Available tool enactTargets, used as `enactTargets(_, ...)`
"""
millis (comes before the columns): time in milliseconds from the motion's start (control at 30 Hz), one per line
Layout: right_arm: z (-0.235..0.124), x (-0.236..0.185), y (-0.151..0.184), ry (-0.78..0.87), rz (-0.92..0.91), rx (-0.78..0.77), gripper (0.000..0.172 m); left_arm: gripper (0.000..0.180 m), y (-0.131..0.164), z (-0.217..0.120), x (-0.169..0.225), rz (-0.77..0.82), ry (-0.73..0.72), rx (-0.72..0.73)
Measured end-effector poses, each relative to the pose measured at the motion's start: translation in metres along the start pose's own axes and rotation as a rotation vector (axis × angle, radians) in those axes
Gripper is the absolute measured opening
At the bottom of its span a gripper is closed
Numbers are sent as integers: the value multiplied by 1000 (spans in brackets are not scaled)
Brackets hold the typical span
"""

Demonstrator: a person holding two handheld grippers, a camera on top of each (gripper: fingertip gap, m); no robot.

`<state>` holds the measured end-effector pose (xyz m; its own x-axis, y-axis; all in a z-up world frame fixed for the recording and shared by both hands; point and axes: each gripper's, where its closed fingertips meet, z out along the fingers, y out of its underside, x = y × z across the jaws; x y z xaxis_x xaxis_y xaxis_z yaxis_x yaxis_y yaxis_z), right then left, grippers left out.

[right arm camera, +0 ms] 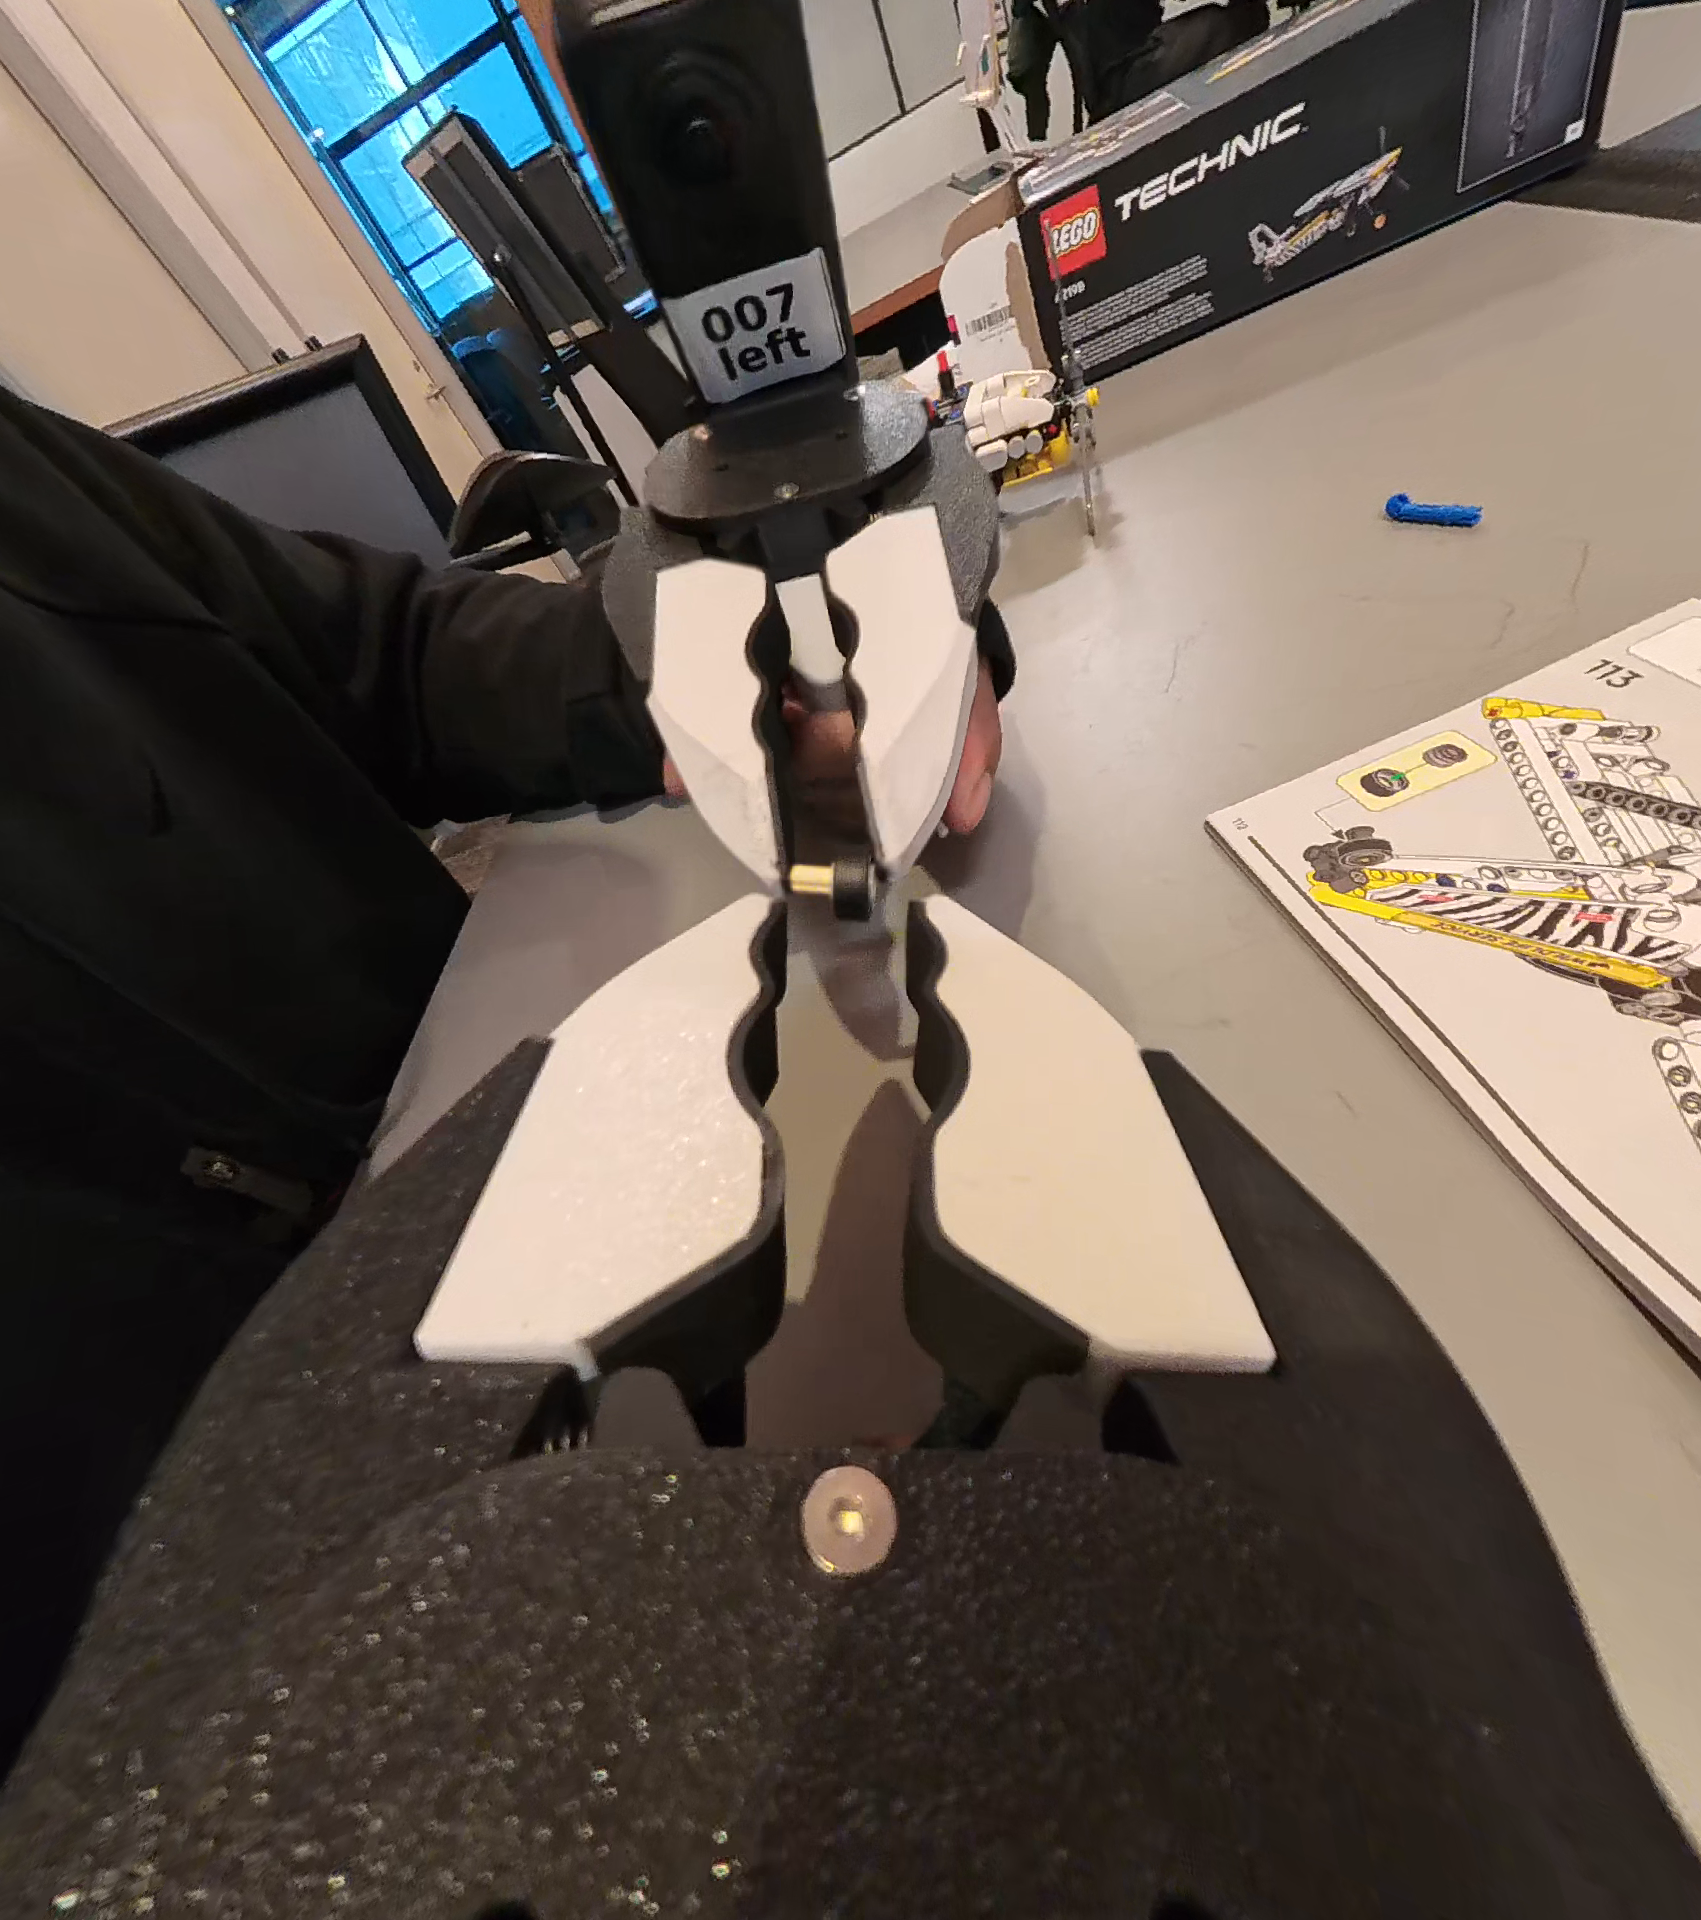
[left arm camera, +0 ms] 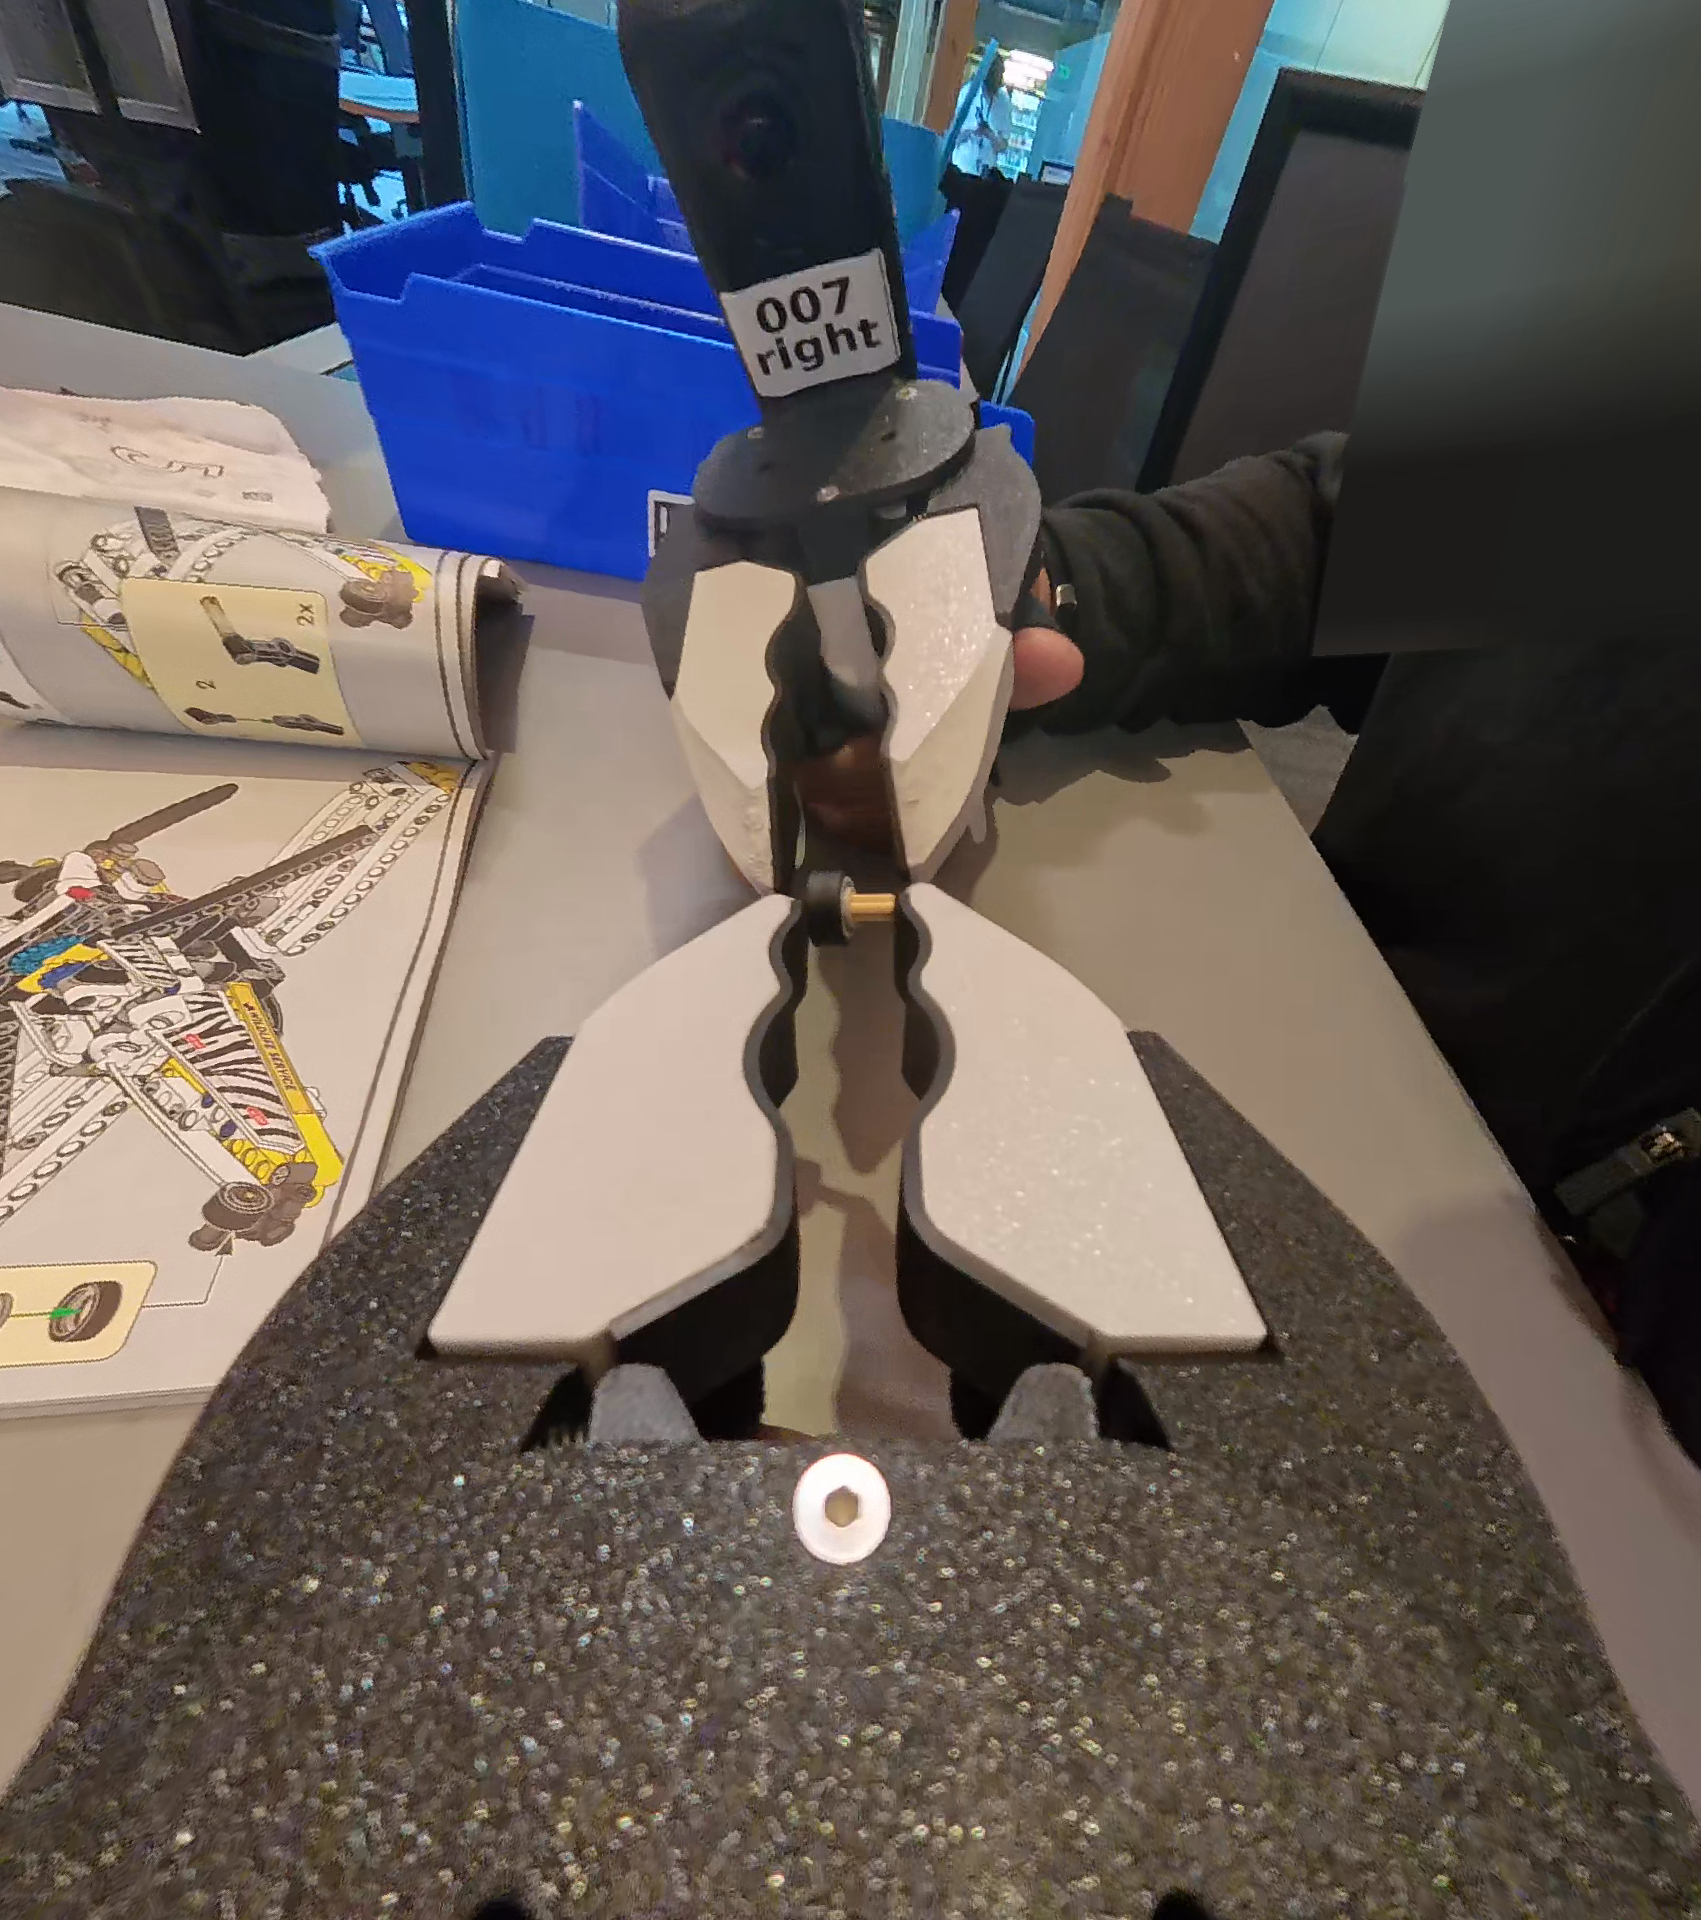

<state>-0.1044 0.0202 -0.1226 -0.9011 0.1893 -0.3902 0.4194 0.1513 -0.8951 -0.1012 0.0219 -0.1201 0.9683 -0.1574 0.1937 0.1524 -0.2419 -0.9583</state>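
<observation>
Instruction booklet point(left arm camera: 150, 1039) at 9 o'clock, blue bin point(left arm camera: 513, 416) at 11. Dead centre, left gripper point(left arm camera: 853, 909) clenched endwise on small black wheel with tan pin point(left arm camera: 830, 907), above the grey table point(left arm camera: 1189, 935). Long axis runs 9-to-3. Right gripper point(right arm camera: 846, 904) faces it tip to tip, fingers spread, pads clear of the piece. Gloved hand point(left arm camera: 1137, 623) at 2.

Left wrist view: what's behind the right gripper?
A black-gloved hand gripping it, and blue bins on the grey table. The right gripper covers the palm and part of the bins; their contents cannot be seen.
</observation>
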Motion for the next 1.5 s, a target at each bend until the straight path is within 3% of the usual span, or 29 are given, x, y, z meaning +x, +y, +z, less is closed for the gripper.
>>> enactTargets(567, 7, -2, -1, 162, -148, -5, 22, 16, 0, 2, -3, 7, -30, -2)
enactTargets(1500, 4, 5, 4, 223, -136, -18, 20, 15, 5, 5, -9, 37, -106, -39)
